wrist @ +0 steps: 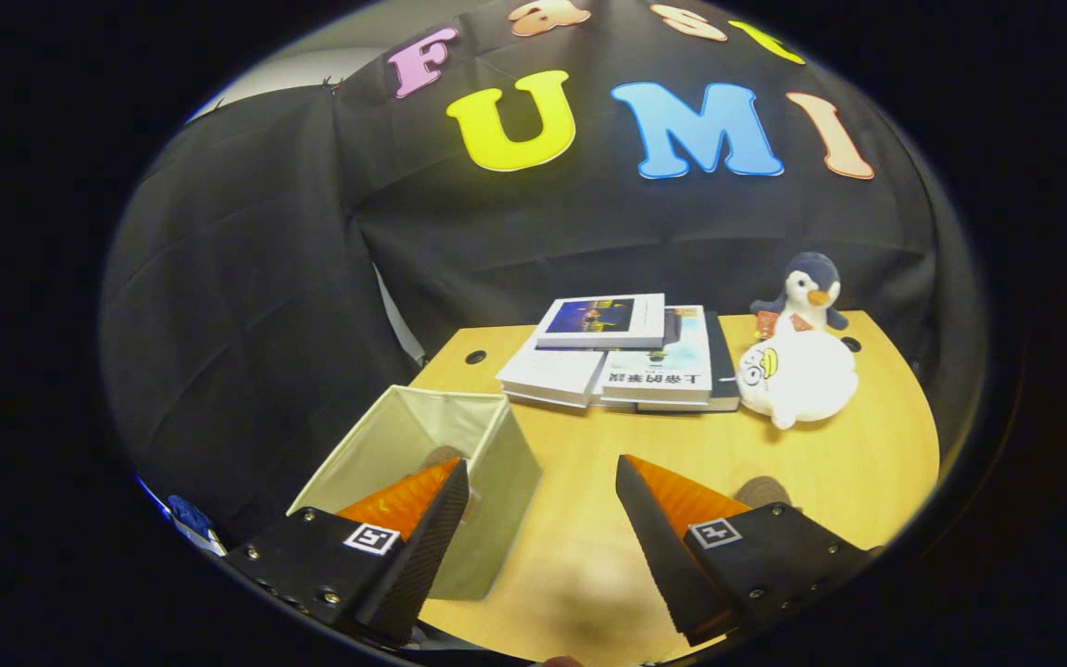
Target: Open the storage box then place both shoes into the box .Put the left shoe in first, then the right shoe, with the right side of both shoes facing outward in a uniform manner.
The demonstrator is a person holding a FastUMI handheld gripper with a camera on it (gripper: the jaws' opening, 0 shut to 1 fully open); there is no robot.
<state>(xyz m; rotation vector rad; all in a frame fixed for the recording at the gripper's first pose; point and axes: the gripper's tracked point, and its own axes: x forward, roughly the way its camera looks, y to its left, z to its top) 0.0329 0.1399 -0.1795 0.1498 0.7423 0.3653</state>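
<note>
The claw (541, 482) is hovering above the wooden counter (774, 463) with its fingers (422, 537) spread wide apart, pinching nothing; bare counter is showing in the gap between them.

Taking the storage box (422, 435) as our landmark: it is sitting on the counter's near left corner, open at the top, pale fabric walls standing upright, one corner pointing toward the middle of the counter. The claw's left finger is lying across the front of the box, covering part of its opening and its near wall. Just above that fingertip, inside the box, a small brown rounded shape (442, 456) is peeking out; whether it is a shoe I cannot tell. A second brown rounded shape (763, 489) is showing well to the right of the box, tucked just behind the right finger, and again it is too hidden to name with confidence.

Beyond the box, toward the far side of the counter, a pile of books (621, 357) is lying flat, the top one overlapping the others. Further right from the box, past the books, a white plush toy (797, 378) is resting on the counter, with a penguin plush (811, 289) sitting right behind it, touching. A dark round hole (475, 357) is showing in the counter surface just beyond the box's far corner.
</note>
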